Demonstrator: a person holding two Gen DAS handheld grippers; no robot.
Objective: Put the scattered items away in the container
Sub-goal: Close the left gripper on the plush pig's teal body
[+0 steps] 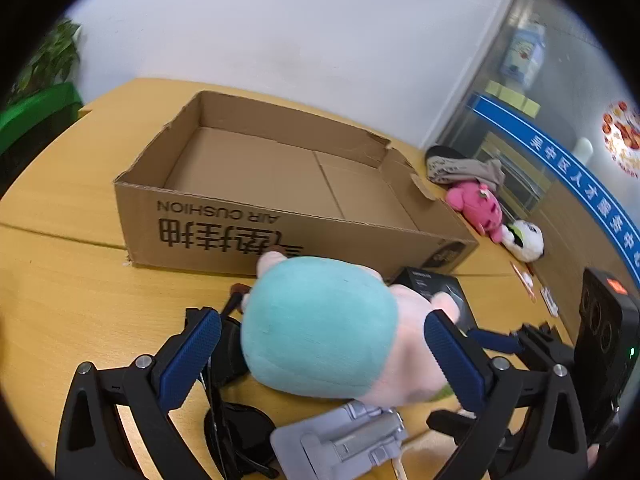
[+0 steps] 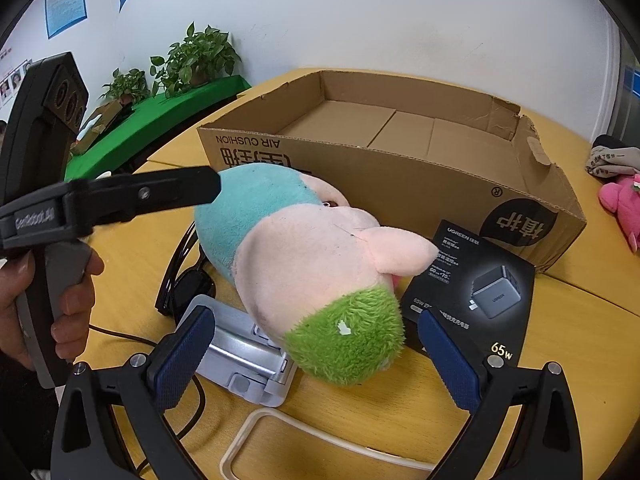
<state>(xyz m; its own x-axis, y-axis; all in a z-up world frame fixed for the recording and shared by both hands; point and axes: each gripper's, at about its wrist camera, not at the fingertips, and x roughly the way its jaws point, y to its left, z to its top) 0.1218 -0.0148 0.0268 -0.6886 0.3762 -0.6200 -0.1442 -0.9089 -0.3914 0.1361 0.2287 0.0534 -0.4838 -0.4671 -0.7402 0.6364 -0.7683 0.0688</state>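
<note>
A plush toy [image 1: 320,320] with a teal body, pink head and green end lies on the wooden table [image 1: 80,288] just in front of an empty, open cardboard box [image 1: 280,220]. My left gripper [image 1: 322,344] is open and straddles the toy's teal and pink part; its right pad touches the pink fabric. In the right wrist view, my right gripper [image 2: 316,356] is open around the plush toy's [image 2: 300,260] green end, with the cardboard box [image 2: 400,176] behind. One left gripper finger [image 2: 176,190] rests against the teal side, held by a hand [image 2: 68,304].
Black sunglasses [image 2: 188,280], a grey phone stand [image 2: 236,344] and a white loop [image 2: 248,428] lie beside and under the toy. A black charger box [image 2: 480,280] sits to its right. A pink plush [image 1: 476,204], white plush [image 1: 524,240] and grey cloth [image 1: 464,168] lie right of the box.
</note>
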